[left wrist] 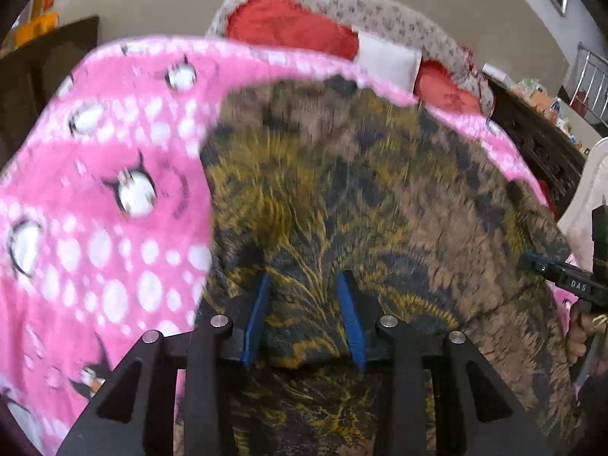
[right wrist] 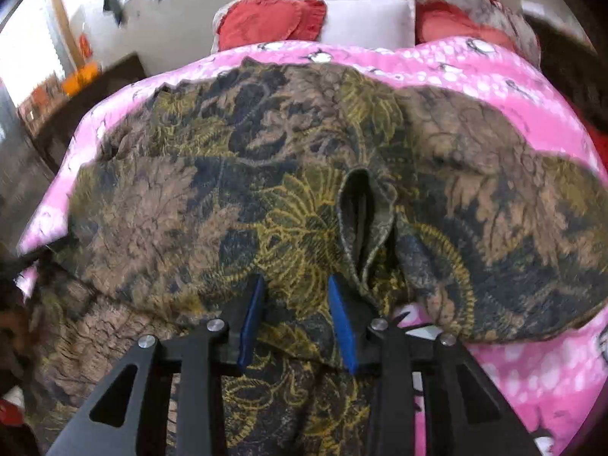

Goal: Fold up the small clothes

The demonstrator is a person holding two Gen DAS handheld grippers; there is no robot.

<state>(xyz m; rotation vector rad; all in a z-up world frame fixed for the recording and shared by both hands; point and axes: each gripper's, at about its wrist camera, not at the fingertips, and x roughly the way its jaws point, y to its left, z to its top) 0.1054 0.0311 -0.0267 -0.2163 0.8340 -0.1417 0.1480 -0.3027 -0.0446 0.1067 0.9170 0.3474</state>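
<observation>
A brown, dark blue and yellow patterned garment (left wrist: 361,190) lies spread on a pink blanket (left wrist: 95,190). My left gripper (left wrist: 304,281) has its blue pads on either side of a bunched fold of the garment near its near edge. My right gripper (right wrist: 296,285) likewise holds a fold of the same garment (right wrist: 266,190) between its blue pads, next to the neck opening (right wrist: 364,220). The right gripper also shows in the left wrist view (left wrist: 562,277) at the garment's right edge.
The pink blanket (right wrist: 513,87) with white dots covers the bed. Red pillows (right wrist: 266,22) and a white pillow (right wrist: 368,19) lie at the head of the bed. Dark furniture (left wrist: 539,140) stands to the right, a dark cabinet (right wrist: 91,87) to the left.
</observation>
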